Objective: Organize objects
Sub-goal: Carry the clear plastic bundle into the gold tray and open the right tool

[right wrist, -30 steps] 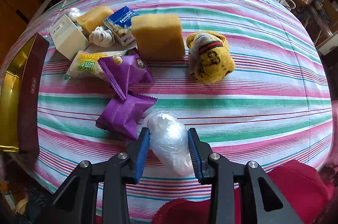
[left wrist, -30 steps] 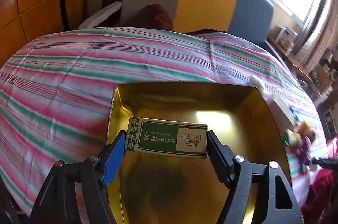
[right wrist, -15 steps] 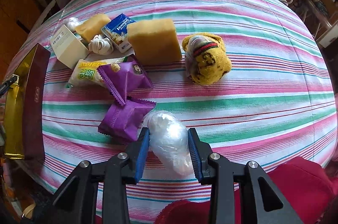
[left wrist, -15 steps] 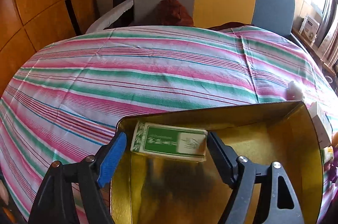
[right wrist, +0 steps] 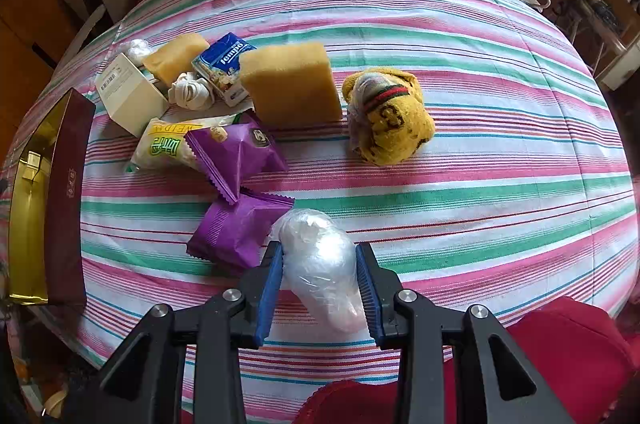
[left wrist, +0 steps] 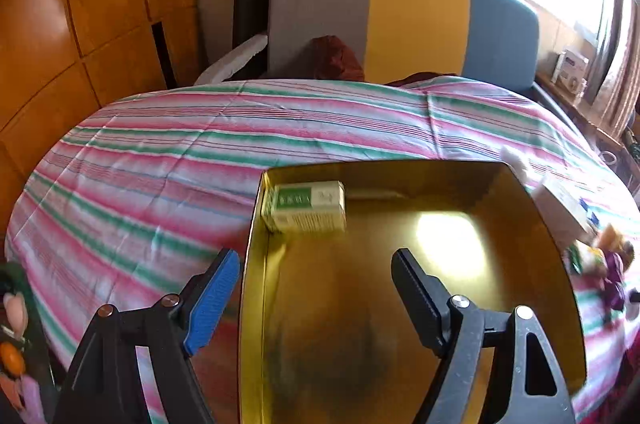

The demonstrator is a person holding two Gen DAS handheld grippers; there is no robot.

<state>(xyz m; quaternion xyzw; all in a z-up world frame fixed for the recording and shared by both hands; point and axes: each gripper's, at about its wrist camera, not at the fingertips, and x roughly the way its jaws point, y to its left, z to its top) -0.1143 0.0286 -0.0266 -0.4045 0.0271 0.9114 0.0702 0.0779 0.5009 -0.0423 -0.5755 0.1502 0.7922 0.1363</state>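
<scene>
A: How is the left gripper (left wrist: 316, 276) posed?

B: It is angled down over the gold-lined tray (left wrist: 536, 224), its fingers spread wide after just opening further, with nothing between them. The green-and-white box (left wrist: 304, 207) is seen lying free in the tray's far left corner, against both walls and well clear of the pads.

A: And the right gripper (right wrist: 320, 278)?

B: It is pointed steeply down at the striped cloth (right wrist: 480, 144), its jaws narrowed and pressed on a clear plastic-wrapped bundle (right wrist: 320, 264) at the near edge, well to the right of the tray.

A: What room is left?

B: Most of the tray floor is shown bare. Beyond the tray's far wall, open cloth runs to the table's far edge.

A: What is shown by only one view?

B: Only in the right view is the pile beside the tray's maroon outer wall made out: two purple packets (right wrist: 236, 156), a yellow-and-green snack bag (right wrist: 168, 144), a white carton (right wrist: 128, 96), a tissue pack (right wrist: 224, 64), two sponges (right wrist: 292, 84) and a yellow sock ball (right wrist: 388, 120). The box's position is clear only in the left view.
</scene>
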